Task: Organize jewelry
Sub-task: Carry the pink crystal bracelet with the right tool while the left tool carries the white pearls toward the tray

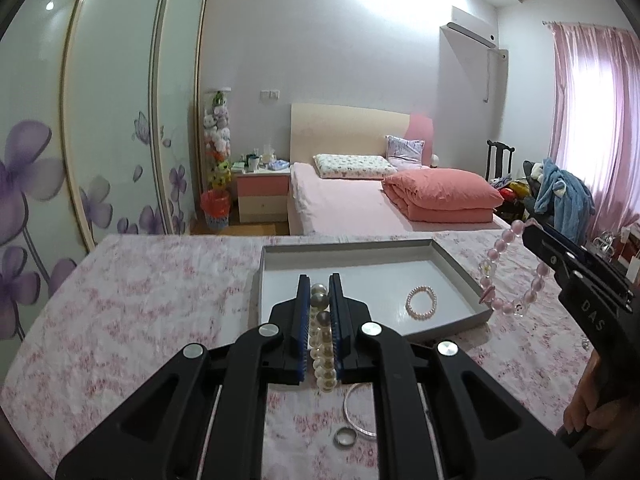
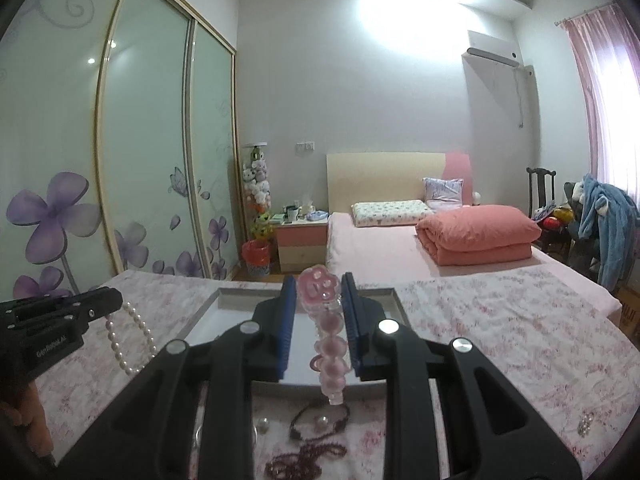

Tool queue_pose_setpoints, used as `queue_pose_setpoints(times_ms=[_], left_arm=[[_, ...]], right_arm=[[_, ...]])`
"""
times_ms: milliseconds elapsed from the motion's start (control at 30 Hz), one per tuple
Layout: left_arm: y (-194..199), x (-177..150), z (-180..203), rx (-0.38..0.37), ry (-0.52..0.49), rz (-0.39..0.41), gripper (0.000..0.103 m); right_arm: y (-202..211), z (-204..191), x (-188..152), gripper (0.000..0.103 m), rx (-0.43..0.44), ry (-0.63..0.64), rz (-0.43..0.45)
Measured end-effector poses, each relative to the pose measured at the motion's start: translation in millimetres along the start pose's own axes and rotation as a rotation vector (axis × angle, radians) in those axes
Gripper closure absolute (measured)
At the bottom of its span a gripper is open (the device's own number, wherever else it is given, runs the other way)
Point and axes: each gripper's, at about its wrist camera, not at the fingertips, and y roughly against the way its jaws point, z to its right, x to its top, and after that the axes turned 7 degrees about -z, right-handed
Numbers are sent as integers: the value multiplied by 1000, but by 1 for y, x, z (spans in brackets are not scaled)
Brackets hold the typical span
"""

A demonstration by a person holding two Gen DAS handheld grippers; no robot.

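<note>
Left tool [image 1: 319, 316] clamped tight on a white pearl bracelet [image 1: 322, 344], beads lined up between the pads, loop hanging below. Right tool [image 2: 318, 316] closed partway on a pink bead bracelet [image 2: 330, 354], its loop also dangling. Both lifted clear of the worktop [image 1: 140, 300], likely so the strands hang free and untangled on the way to the grey tray [image 1: 460, 268] at the far edge. One small pearl bracelet [image 1: 421, 304] already lies inside. Silver bangle [image 1: 358, 412], ring [image 1: 345, 437] and dark bead strands [image 2: 308, 454] wait near the front edge.
</note>
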Motion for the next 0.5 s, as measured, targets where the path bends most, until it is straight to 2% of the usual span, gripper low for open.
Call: queue_pose_setpoints(times_ms=[233, 500], left_arm=[[-19, 13, 6, 1, -22, 13, 93], [-45, 18, 6, -7, -20, -8, 93]], right_arm=[[-20, 5, 8, 80, -10, -15, 6], [-47, 12, 8, 80, -5, -38, -29]])
